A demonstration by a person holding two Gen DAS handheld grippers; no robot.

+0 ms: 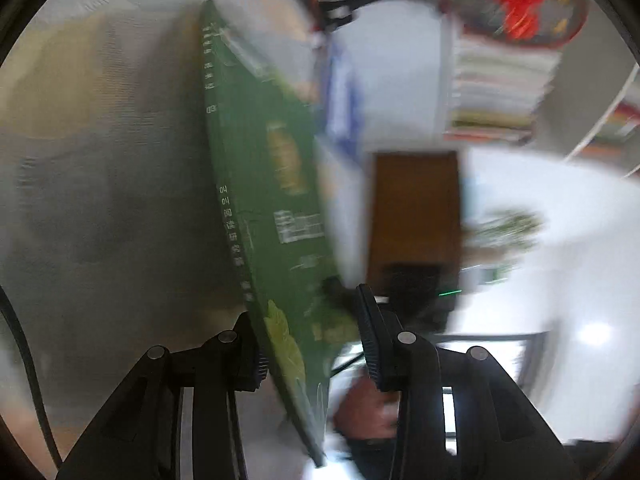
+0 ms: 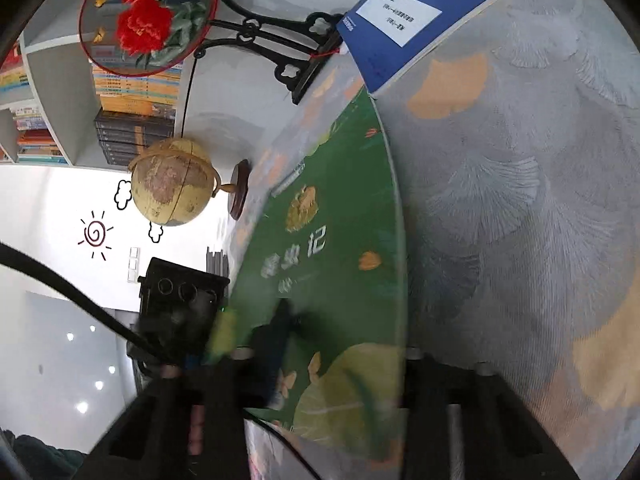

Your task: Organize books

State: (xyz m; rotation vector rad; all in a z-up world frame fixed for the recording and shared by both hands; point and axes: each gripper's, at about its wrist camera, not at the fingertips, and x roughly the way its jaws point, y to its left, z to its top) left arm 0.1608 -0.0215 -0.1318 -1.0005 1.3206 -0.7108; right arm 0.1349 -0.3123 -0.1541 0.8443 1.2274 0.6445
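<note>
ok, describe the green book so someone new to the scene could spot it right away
Start at the tabletop with the grey-and-orange ginkgo-leaf cloth. On it, in front of the yellowed desk globe, lie two books corner to corner. The flat green hardcover book is the nearer one, with white characters and leaf drawings; its neighbour is a blue book with a white label.

Home study: bookshelves (image 2: 132,92), globe (image 2: 172,182), patterned tablecloth (image 2: 520,200).

The green book (image 2: 320,248) stands on edge across the counter (image 2: 520,200); bare cloth lies open on one side. On the other, the globe (image 2: 172,182), fan stand (image 2: 280,36) and blue book (image 2: 408,8) crowd the way.
</note>
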